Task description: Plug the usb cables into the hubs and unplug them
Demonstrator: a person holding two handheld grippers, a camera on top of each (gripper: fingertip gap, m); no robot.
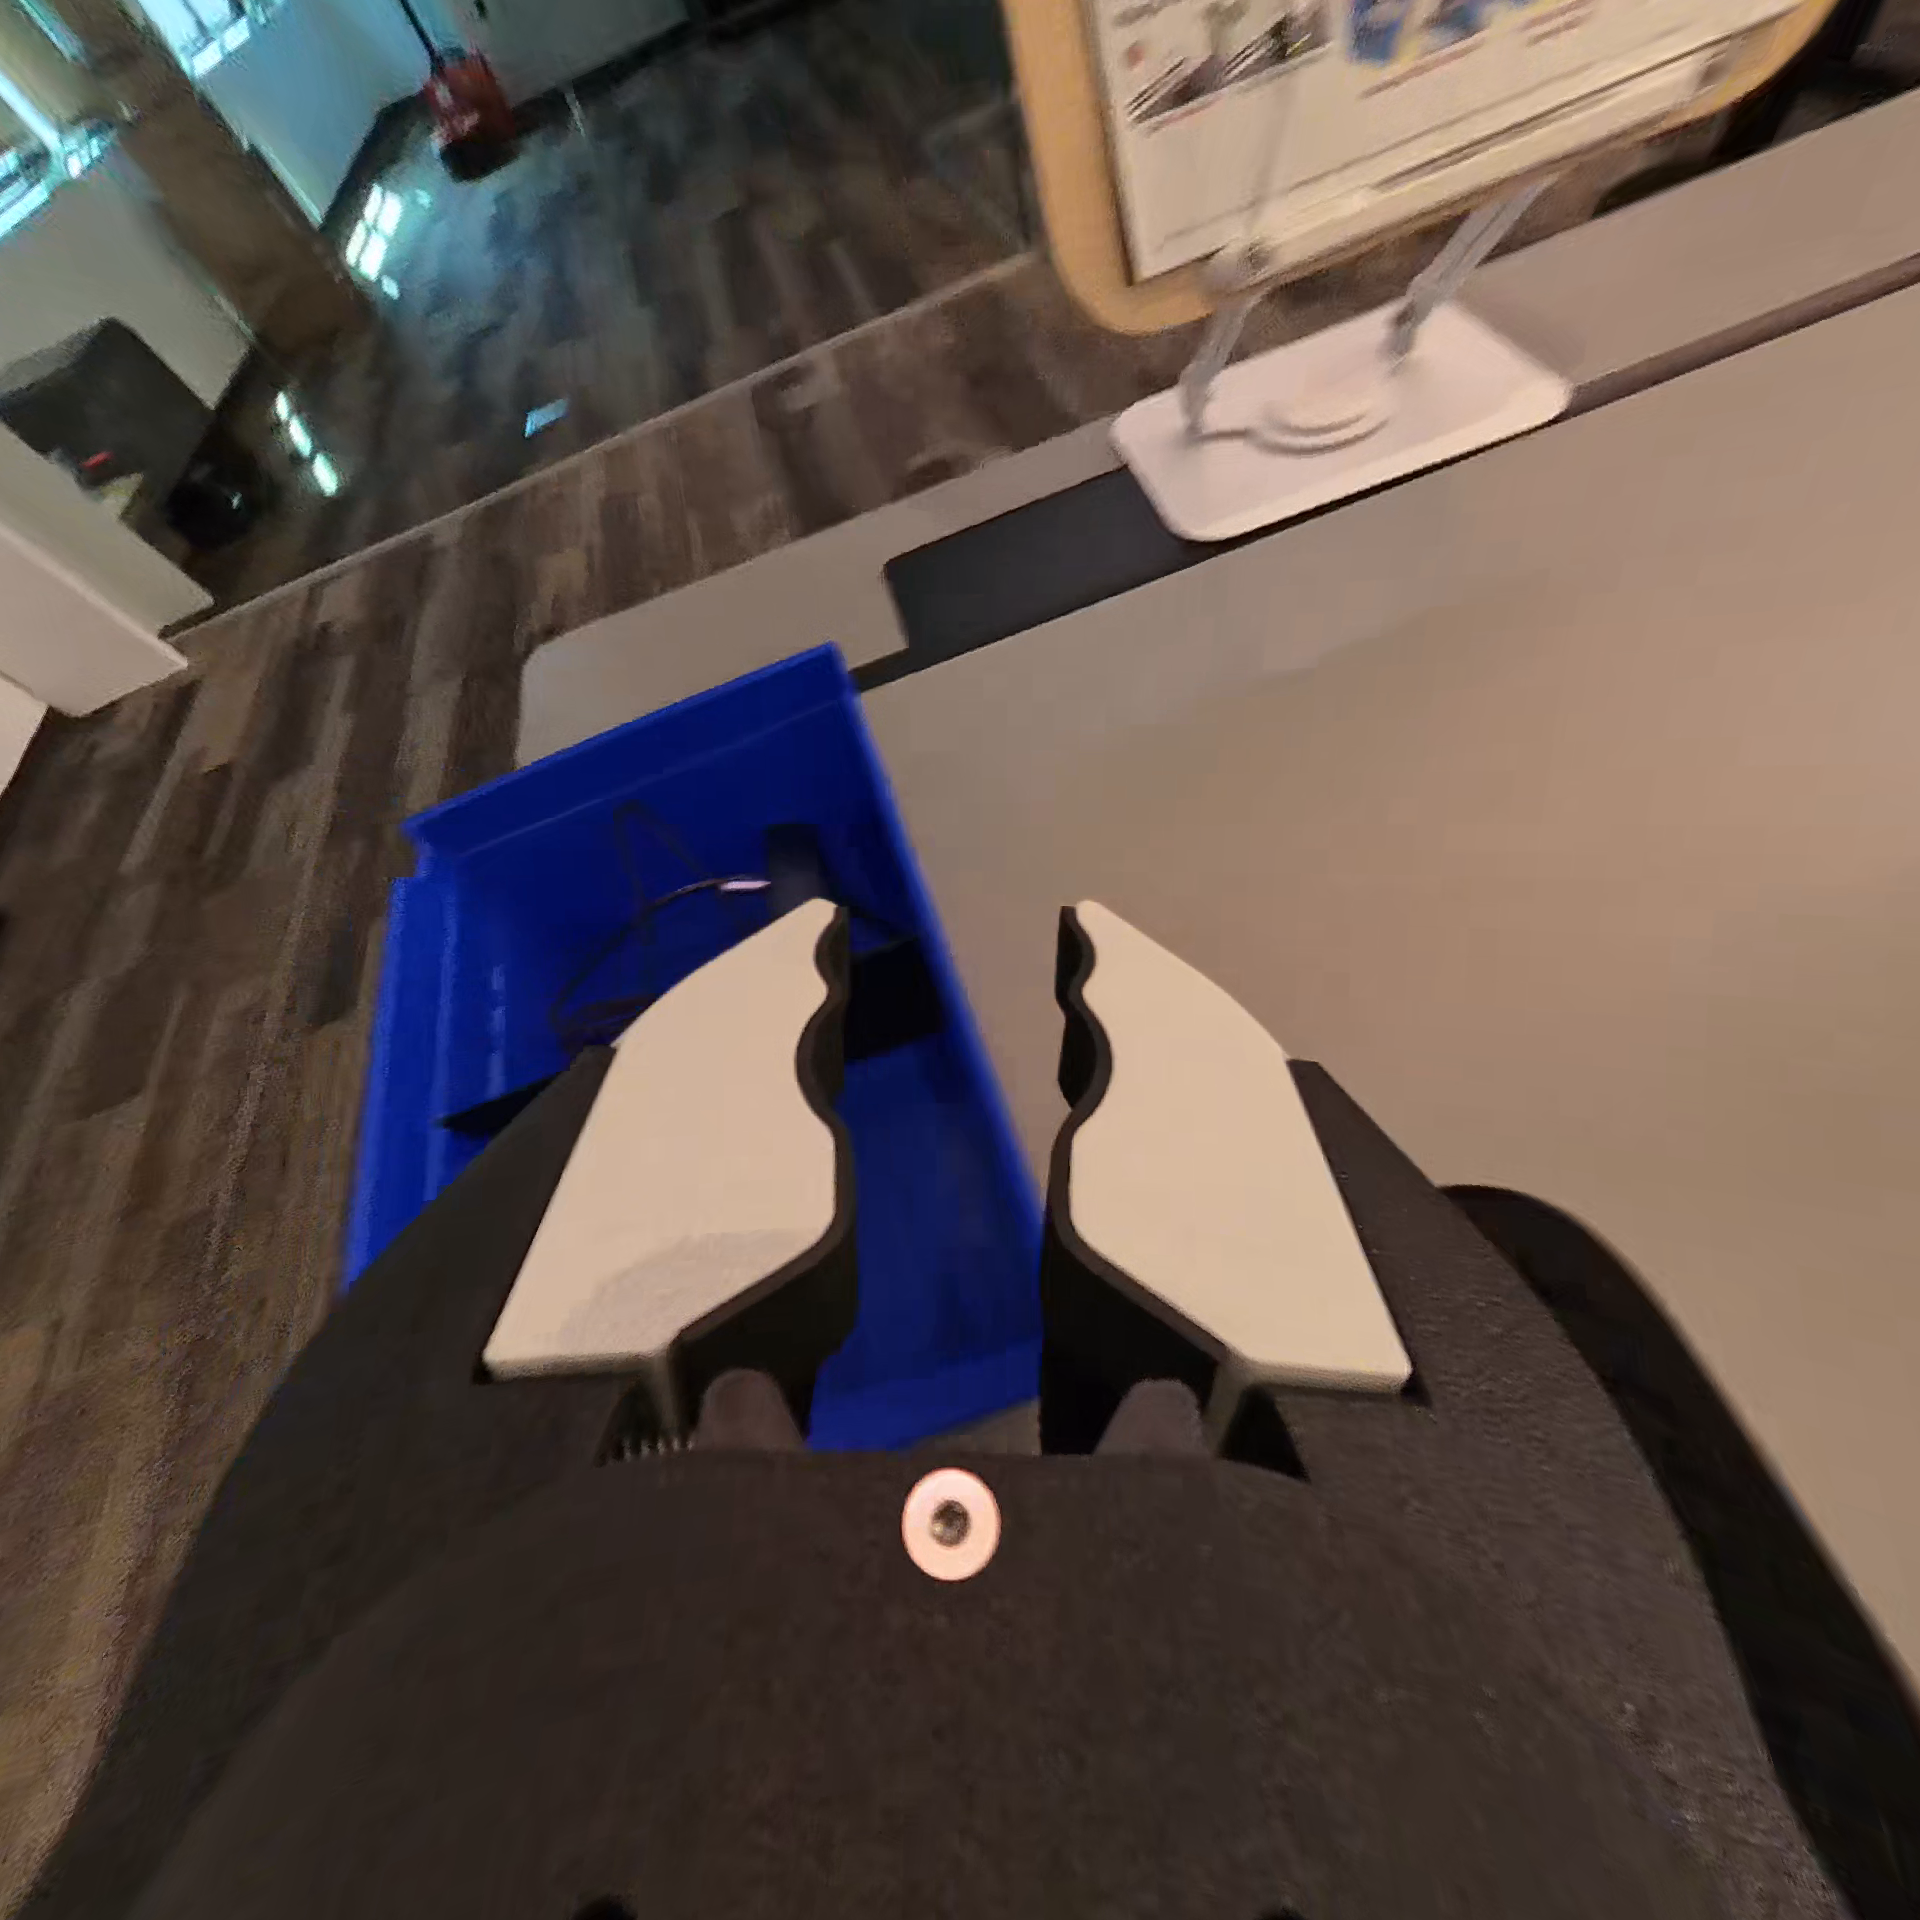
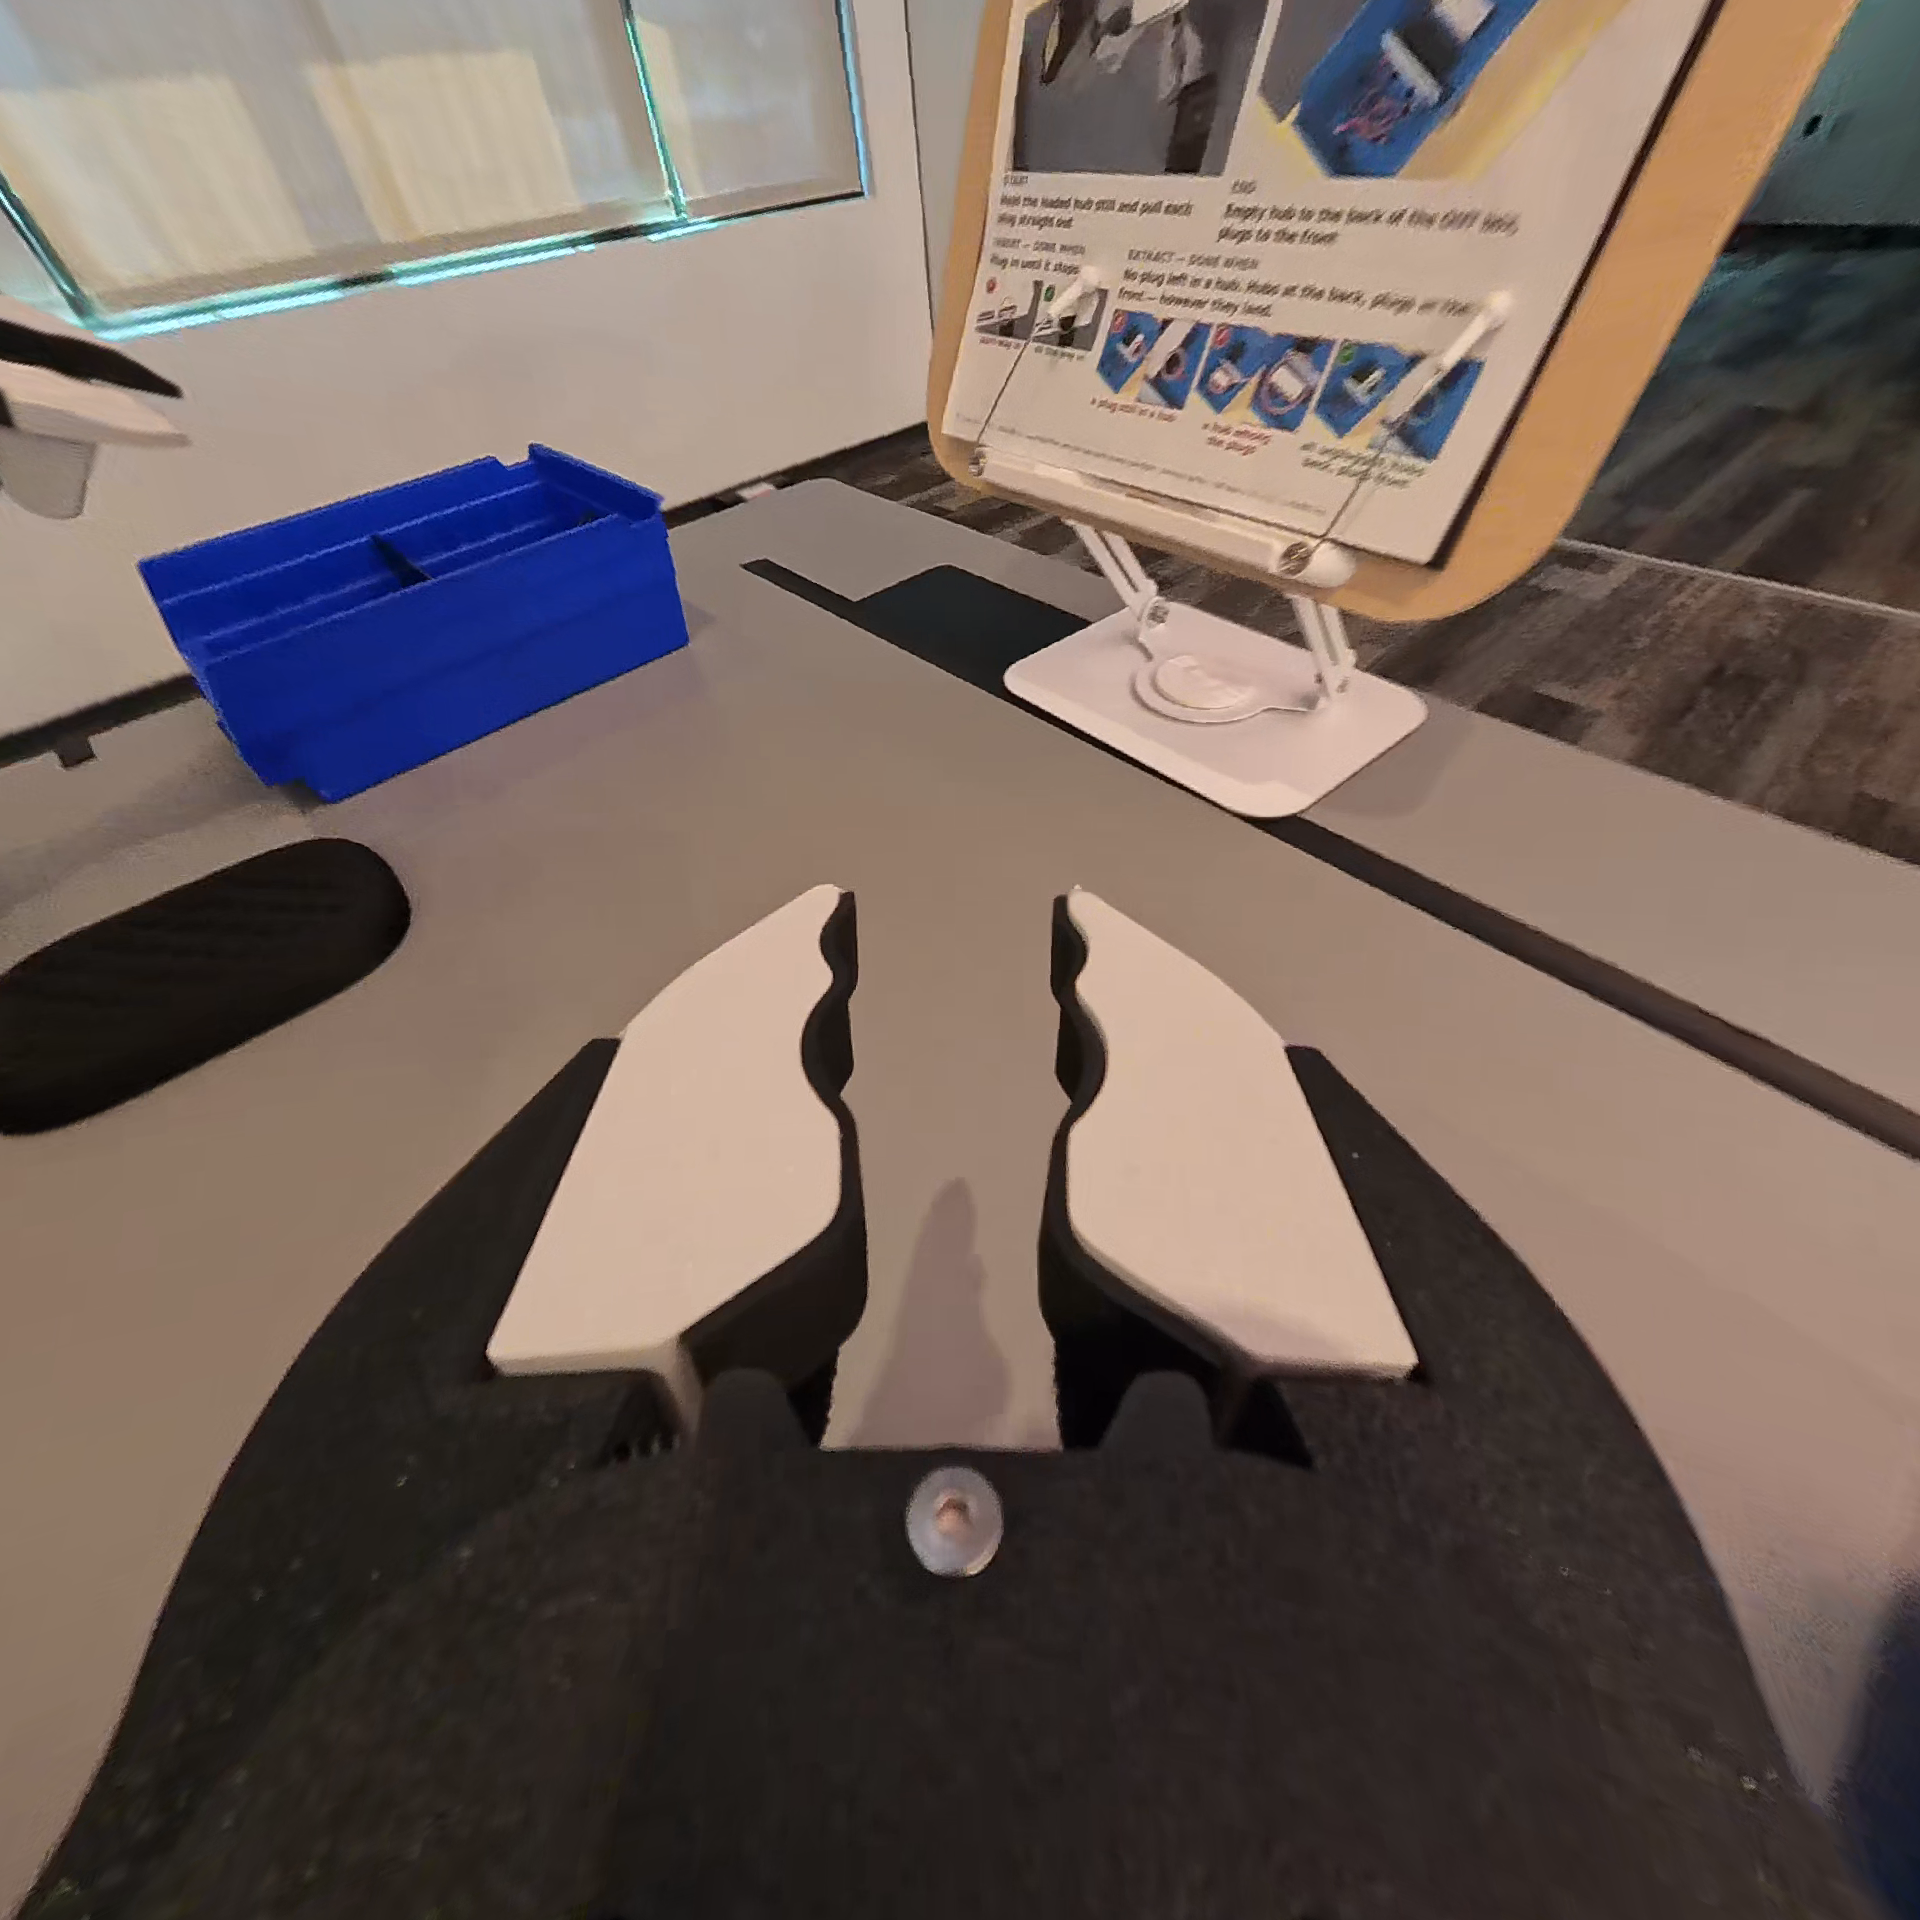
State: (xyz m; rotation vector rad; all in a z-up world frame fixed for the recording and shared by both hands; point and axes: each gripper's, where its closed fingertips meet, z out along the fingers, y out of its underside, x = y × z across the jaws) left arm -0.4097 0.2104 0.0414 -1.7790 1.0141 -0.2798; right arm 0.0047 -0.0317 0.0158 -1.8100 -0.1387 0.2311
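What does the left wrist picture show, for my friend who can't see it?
The open, empty left gripper hangs above a blue bin at the corner of a grey table. A thin black cable and dark pieces lie inside the bin. A white stand holding a board sits farther back.

A thin black usb cable (image 1: pixel 634 940) lies loosely coiled inside the blue bin (image 1: pixel 914 1226) on the table.

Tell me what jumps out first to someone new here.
The bright blue bin at the grey table's left edge, a thin black cable inside. Next, the tilted instruction board on its white stand at the back. Both tongs, left and right, are open and empty.
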